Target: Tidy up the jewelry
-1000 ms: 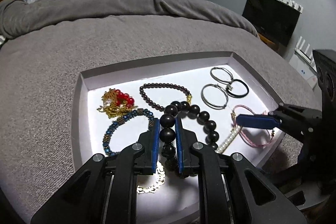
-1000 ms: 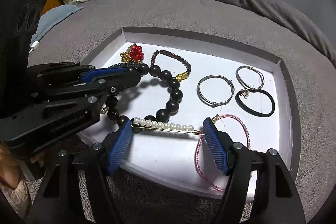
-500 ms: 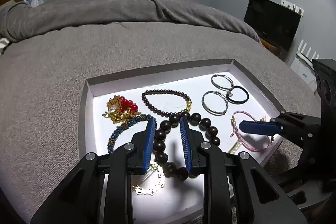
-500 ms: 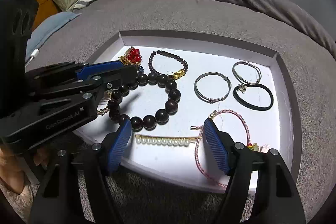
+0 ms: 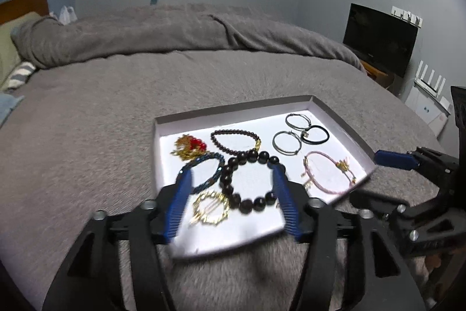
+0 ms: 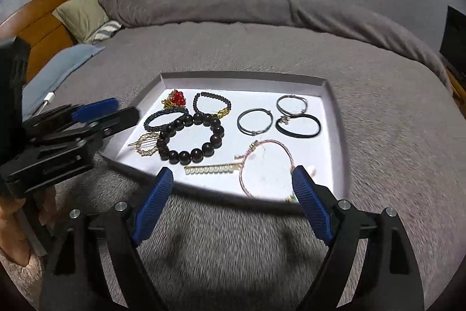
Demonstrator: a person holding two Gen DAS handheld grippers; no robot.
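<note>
On the grey bedspread, from the left wrist view: shallow white tray (image 5: 340,118) with every piece laid flat inside. Left gripper (image 5: 233,200) over the near edge, jaws apart after just opening, nothing pinched; big dark bead bracelet (image 5: 250,179) lying on the tray floor in line with the gap, free of both pads. Gold spiky ring (image 5: 211,207) just beside it, blue braided bracelet (image 5: 204,171) behind that. Probably a release-and-clear step: best done by lifting straight away from the tray, keeping the pads off the beads so nothing drags into the gold piece. Motion blur on the fingers, so fine contact hard to judge.

From the right wrist view: right gripper (image 6: 233,194) hovering at the near rim, jaws wide and just opening, holding nothing. Pearl hair clip (image 6: 212,168) resting between the pads' line but untouched; pink cord bracelet (image 6: 266,165) just beside it, 1 blue pad close to its right edge. 2 silver hoops (image 6: 254,121) and black band (image 6: 298,126) well apart farther back. Good practice here: clear the rim without snagging the pink cord.
</note>
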